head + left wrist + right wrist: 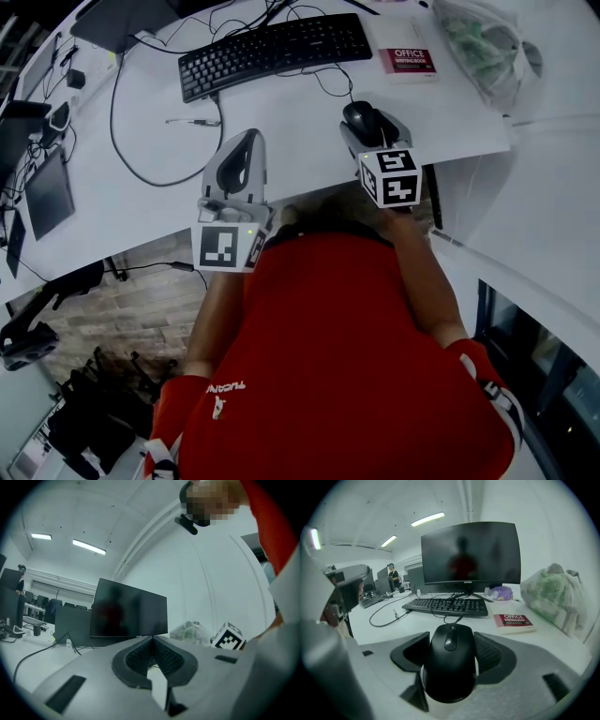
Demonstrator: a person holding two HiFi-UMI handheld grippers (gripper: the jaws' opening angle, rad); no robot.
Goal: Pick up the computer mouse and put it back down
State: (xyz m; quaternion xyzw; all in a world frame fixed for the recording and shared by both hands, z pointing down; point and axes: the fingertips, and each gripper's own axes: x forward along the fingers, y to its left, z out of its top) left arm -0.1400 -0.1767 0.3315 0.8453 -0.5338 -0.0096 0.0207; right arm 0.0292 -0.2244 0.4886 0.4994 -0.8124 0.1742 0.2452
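Note:
The black computer mouse [360, 119] [451, 667] sits between the jaws of my right gripper [366, 120] [451, 641], which is shut on its sides. It hangs just above the white desk [281, 131] near the front edge. Its cord [330, 82] runs back toward the keyboard [275, 52] [447, 605]. My left gripper [244, 141] [152, 639] hovers to the left over the desk edge. It points level, its jaws are shut and hold nothing.
A dark monitor [471, 555] [129, 616] stands behind the keyboard. A red book [408, 61] [513, 622] and a stuffed plastic bag [483, 47] [553, 597] lie at the right. Cables [122, 131] and small devices sit at the left of the desk.

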